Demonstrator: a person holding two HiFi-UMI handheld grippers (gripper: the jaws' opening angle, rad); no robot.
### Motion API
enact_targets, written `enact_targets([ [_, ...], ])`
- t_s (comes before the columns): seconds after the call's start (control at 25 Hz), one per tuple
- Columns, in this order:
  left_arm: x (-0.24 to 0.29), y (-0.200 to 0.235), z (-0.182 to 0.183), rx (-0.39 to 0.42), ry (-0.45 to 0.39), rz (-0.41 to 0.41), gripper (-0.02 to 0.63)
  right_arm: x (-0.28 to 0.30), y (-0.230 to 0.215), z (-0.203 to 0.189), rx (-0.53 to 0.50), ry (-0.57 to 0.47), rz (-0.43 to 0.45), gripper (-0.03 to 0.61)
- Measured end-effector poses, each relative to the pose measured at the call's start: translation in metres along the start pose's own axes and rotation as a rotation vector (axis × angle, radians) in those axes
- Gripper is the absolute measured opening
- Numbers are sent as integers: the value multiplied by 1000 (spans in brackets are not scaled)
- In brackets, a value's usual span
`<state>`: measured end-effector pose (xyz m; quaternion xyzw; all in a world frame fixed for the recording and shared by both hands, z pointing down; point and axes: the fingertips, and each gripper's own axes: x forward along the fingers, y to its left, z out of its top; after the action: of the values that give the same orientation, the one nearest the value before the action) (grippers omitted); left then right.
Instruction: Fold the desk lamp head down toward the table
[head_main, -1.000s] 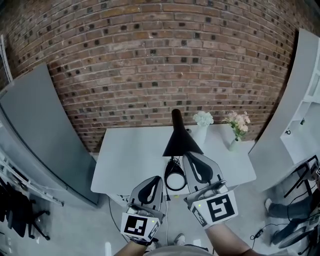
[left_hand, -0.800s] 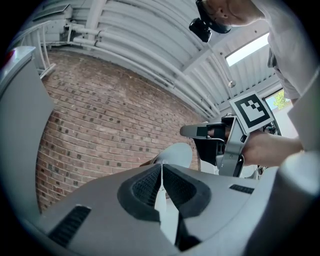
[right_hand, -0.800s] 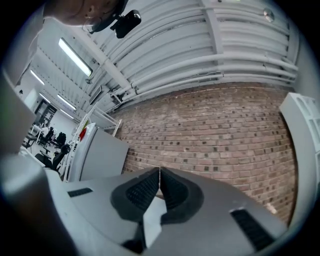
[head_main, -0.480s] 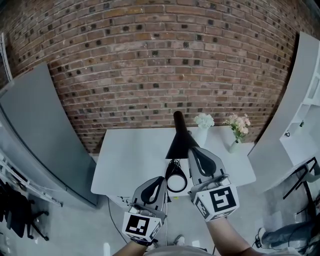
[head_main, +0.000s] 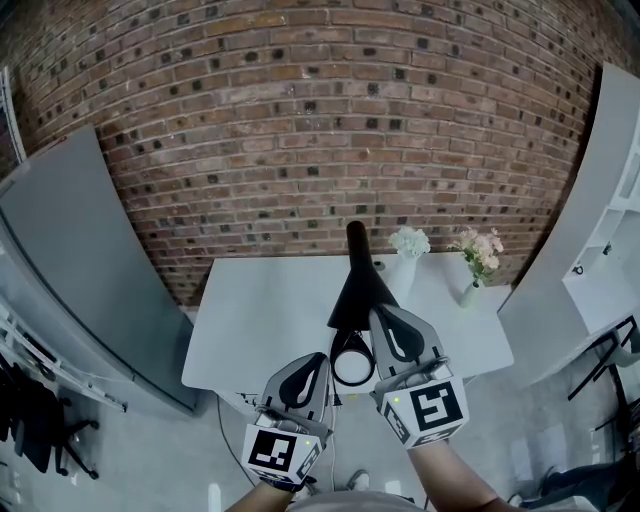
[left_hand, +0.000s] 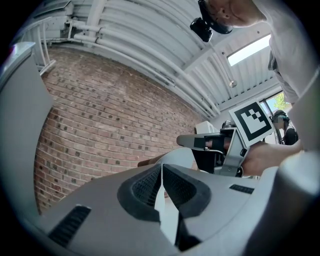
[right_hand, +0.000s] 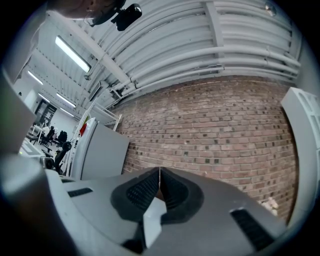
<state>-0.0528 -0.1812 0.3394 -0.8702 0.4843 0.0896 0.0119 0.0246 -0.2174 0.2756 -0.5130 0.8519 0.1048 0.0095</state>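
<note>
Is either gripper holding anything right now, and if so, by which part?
Nothing is held. The left gripper and the right gripper each have their jaws closed together with nothing between them. The desk lamp stands ungripped.

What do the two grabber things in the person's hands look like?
Both the left gripper and right gripper are smooth light grey shells tapering to a beak, with black ribbed pads inside. Each carries a white cube printed with black square markers.
</note>
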Motion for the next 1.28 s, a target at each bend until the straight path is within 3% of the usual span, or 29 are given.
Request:
enact_targets([
  [0.52,-7,7,-13,6,24,42,18,-11,8,-30,14,23,9,18],
  [1.28,-8,13,-41,16,85,61,18,-7,4,-110,-6,168,-32,18],
])
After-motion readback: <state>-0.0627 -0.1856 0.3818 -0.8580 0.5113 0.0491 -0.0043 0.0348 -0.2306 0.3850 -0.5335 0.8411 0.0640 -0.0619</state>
